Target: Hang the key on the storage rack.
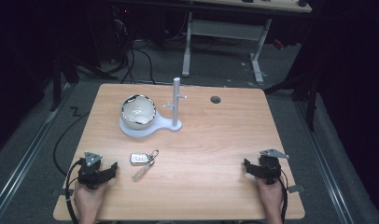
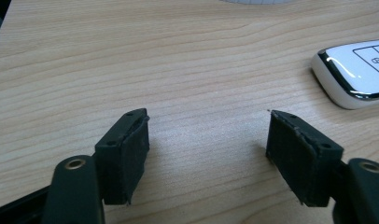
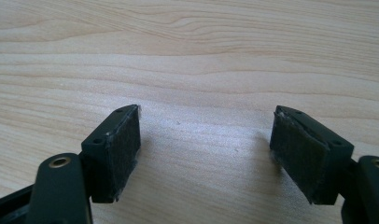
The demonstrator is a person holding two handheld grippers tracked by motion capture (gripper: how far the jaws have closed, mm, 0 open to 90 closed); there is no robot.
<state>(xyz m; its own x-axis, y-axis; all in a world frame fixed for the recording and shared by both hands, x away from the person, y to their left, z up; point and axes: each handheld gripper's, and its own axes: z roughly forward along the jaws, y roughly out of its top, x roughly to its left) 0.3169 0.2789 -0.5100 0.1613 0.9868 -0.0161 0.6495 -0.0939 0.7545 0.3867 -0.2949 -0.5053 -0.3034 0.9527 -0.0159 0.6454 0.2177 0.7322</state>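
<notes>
so, both grippers rest on the wooden table near its front edge. left gripper sits at about 8 o'clock of the tabletop, jaws spread, nothing between them, just bare wood in the left gripper view. white car key fob lies flat just beside it, toward 2 o'clock from the jaws, not touching them; its metal ring and strap trail toward the front edge. right gripper at about 4 o'clock, jaws spread too, bare wood between the pads. at 11 o'clock of the table a white stand carries a shiny bowl and an upright post with pegs, well apart from both grippers. small round hole toward 1 o'clock.
</notes>
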